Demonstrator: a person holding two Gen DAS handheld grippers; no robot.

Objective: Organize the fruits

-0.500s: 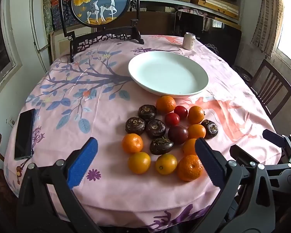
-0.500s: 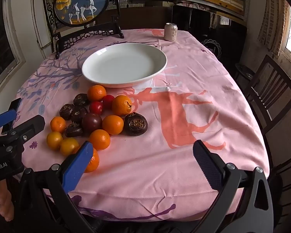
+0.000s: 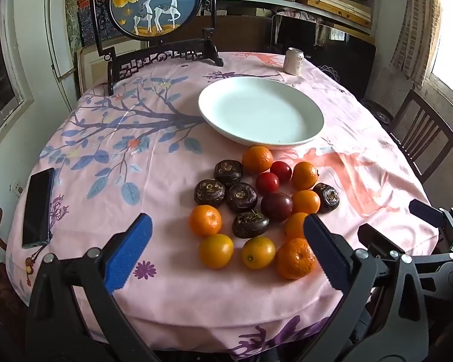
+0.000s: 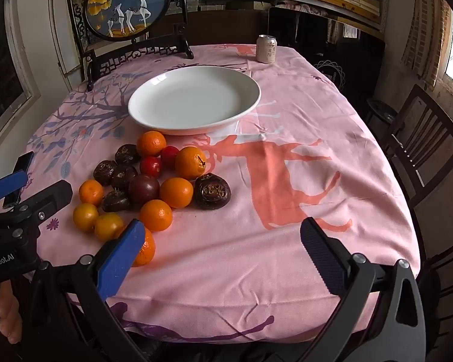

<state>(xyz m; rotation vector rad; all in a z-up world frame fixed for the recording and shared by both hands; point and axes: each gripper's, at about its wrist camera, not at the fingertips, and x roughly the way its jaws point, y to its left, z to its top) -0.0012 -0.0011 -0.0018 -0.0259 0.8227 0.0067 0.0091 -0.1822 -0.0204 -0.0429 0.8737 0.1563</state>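
Both the left gripper (image 3: 226, 249) and right gripper (image 4: 222, 249) hover spread and empty over the bench's near edge (image 4: 226, 322); "Robot.AI" is legible on the left; open cloth lies right of the fruit pile (image 4: 148, 181).

fruits (image 3: 262, 208) clustered, touching, beside empty plate (image 3: 312, 114)

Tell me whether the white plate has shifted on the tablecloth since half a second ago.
No. The white plate sits in the same spot relative to the can behind it and the nearest orange at its front rim.
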